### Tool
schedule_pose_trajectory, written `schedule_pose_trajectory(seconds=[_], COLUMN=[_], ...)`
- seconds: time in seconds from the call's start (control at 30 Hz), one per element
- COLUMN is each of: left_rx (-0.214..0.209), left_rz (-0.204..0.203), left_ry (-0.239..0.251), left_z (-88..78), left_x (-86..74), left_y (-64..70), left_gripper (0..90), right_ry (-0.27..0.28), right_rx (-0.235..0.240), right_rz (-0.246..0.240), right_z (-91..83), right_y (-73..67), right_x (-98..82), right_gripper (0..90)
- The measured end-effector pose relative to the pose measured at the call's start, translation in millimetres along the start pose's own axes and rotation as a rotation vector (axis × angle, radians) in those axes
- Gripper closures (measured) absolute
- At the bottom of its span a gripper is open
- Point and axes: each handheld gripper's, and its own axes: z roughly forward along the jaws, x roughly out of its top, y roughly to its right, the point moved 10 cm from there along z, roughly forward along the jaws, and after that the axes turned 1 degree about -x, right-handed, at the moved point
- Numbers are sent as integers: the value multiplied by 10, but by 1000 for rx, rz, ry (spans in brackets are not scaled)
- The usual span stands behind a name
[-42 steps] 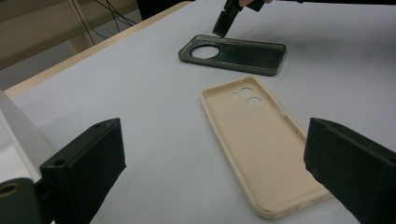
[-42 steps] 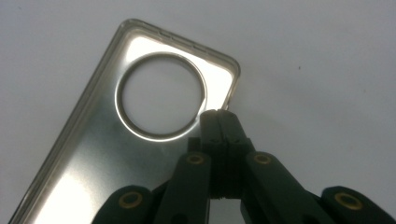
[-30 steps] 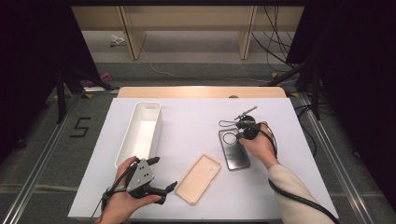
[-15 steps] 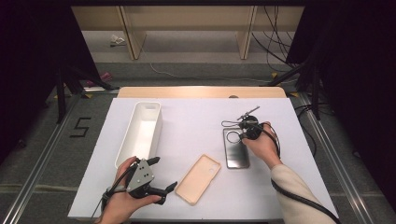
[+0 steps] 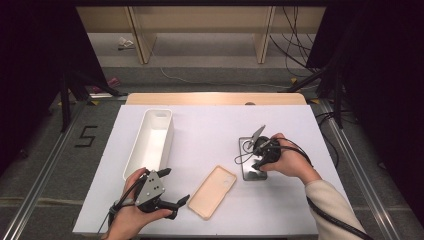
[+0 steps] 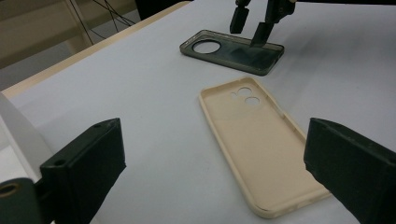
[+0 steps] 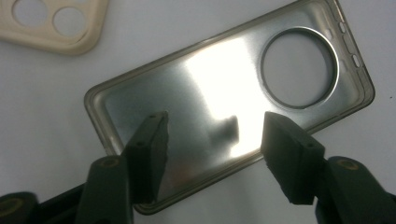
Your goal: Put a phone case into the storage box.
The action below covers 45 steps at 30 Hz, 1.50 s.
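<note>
High view looks down and forward over the whole table (image 5: pixel 210 125) — left gripper view sits low, right gripper view close above; all three share the dark case (image 5: pixel 251 159) (image 6: pixel 233 50) (image 7: pixel 224 102).

One readable mark — a dark number "5" (image 5: pixel 86 136) on the grey floor (image 5: pixel 45 165), left of the tabletop (image 5: pixel 210 125).
</note>
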Motion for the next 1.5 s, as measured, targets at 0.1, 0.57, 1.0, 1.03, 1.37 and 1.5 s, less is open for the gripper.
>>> schedule_pose_trajectory(seconds=[0.1, 0.57, 1.0, 1.03, 1.37, 1.5], left_rx=[-2, 0, -3, -3, -6, -8], left_rz=[0, 2, 3, 3, 2, 2], left_ry=[0, -8, -5, -5, -3, -2], left_z=[0, 5, 8, 8, 9, 11], left_x=[-2, -15, -13, -13, -10, -9], left_y=[1, -4, 2, 2, 9, 13], left_gripper=[48, 49, 49, 49, 49, 49], right_ry=[-25, -107, -152, -152, -179, -179], right_rx=[4, -3, -33, -33, -54, -62], right_rz=[-24, -141, -235, -235, -281, -290], right_z=[-34, -66, 5, 5, 76, 80], right_y=[-54, -236, -328, -328, -343, -345], right_x=[-4, -66, -69, -69, -78, -68], right_gripper=[353, 229, 292, 292, 336, 353])
